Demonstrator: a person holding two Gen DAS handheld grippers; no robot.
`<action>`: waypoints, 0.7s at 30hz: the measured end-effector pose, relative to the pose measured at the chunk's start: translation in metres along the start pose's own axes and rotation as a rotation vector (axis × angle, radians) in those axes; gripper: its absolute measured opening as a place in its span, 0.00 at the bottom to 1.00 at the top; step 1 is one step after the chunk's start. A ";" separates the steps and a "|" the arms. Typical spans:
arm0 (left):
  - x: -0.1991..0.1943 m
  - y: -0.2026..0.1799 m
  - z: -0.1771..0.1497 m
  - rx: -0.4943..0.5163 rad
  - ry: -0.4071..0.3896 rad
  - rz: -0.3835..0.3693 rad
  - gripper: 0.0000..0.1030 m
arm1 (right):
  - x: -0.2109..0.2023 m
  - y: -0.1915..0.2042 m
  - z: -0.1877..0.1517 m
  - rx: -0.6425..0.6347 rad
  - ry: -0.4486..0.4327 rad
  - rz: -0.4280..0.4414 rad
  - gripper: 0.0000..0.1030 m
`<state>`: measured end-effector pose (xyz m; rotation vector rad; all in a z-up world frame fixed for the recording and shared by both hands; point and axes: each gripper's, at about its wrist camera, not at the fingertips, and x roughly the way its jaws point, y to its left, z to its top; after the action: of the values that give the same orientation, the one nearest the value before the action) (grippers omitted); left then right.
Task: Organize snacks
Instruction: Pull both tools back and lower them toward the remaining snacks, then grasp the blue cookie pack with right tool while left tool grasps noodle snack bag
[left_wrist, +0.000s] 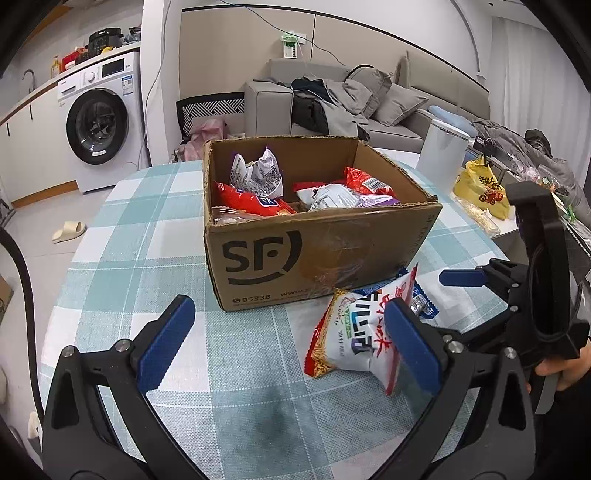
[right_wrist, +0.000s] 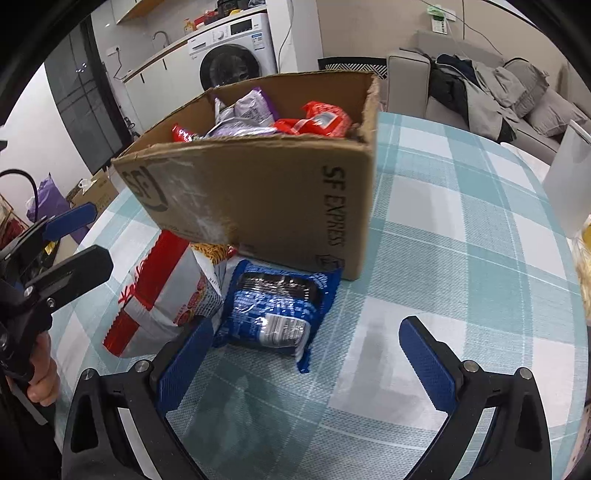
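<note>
A cardboard SF box (left_wrist: 317, 254) (right_wrist: 273, 199) stands on the checked table, holding several red, white and purple snack bags (left_wrist: 258, 184). A white-and-red noodle bag (left_wrist: 354, 332) (right_wrist: 166, 291) lies in front of the box, with a blue snack packet (right_wrist: 273, 310) beside it; only the packet's edge shows in the left wrist view (left_wrist: 424, 302). My left gripper (left_wrist: 291, 339) is open, its right finger over the noodle bag. My right gripper (right_wrist: 306, 362) is open and empty, just short of the blue packet. The right gripper also shows in the left view (left_wrist: 461, 277).
The table has a teal-and-white checked cloth (left_wrist: 147, 240). A white container (left_wrist: 443, 147) and a yellow bag (left_wrist: 480, 188) stand at the table's right. A washing machine (left_wrist: 99, 122) and a grey sofa (left_wrist: 351, 103) are behind.
</note>
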<state>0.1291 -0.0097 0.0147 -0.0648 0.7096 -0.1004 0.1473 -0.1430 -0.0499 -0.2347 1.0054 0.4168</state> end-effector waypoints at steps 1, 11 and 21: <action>0.000 0.000 0.000 -0.001 0.001 0.001 0.99 | 0.002 0.003 0.000 -0.008 0.005 0.002 1.00; 0.004 0.011 -0.001 -0.029 0.014 0.002 0.99 | 0.023 0.020 -0.002 -0.030 0.033 -0.039 1.00; 0.009 0.005 -0.004 0.001 0.028 -0.007 0.99 | 0.025 -0.003 0.001 0.033 0.032 -0.077 0.99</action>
<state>0.1337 -0.0061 0.0056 -0.0649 0.7369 -0.1089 0.1611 -0.1399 -0.0711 -0.2507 1.0305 0.3271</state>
